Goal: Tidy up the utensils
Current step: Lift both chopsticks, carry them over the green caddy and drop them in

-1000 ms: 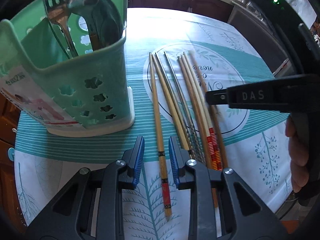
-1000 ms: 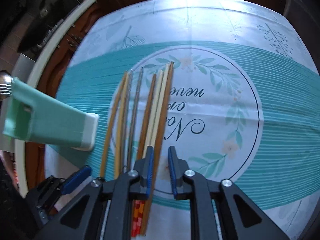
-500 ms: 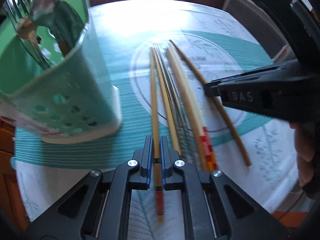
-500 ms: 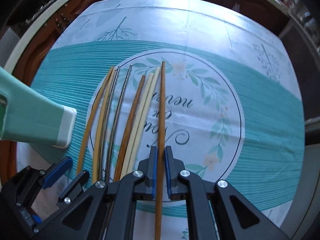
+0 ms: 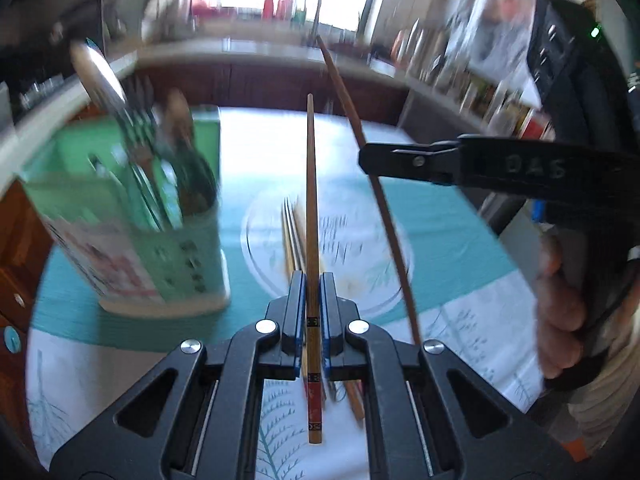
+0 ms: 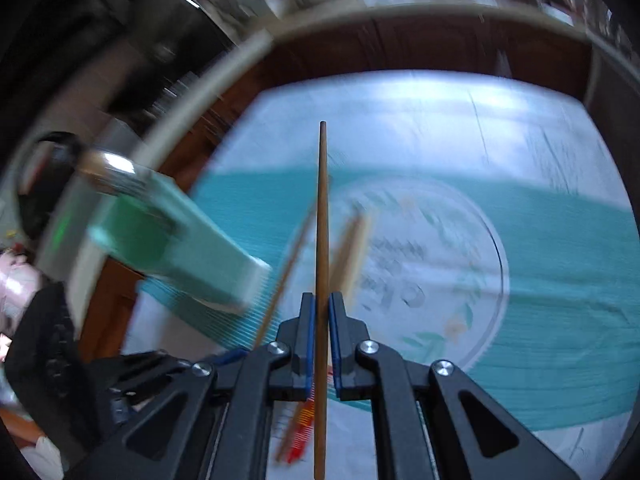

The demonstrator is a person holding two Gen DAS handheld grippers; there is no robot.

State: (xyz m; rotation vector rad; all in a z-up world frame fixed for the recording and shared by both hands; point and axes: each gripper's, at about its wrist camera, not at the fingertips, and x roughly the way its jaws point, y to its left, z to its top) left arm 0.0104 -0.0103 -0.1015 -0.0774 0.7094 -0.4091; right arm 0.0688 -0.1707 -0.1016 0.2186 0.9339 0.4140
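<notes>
Far left in the left wrist view: green utensil holder (image 5: 160, 236) standing on the teal-and-white tablecloth (image 5: 460, 240), blurred, with a spoon (image 5: 96, 72) and forks rising above its rim; other contents too smeared to name. At centre: left gripper (image 5: 313, 300) clenched on a light wooden chopstick (image 5: 311, 200), raised off the cloth and pointing forward, red-patterned end hanging below the jaws. Behind it, loose chopsticks (image 5: 294, 232) lying on the cloth's round print, count unclear through the blur. Further right: right gripper (image 5: 362, 158) seen side-on, gripping a dark brown chopstick (image 5: 384, 208) held steeply tilted, lower end hidden behind the left gripper's body. Far right: person's hand (image 5: 560, 304) wrapped round the handle, partly cut off by the frame edge.

In the right wrist view: holder (image 6: 176, 256) at left, heavily blurred; dark brown chopstick (image 6: 321, 260) clamped between the right gripper (image 6: 321, 324) pads, lifted above the remaining chopsticks (image 6: 352, 248).
</notes>
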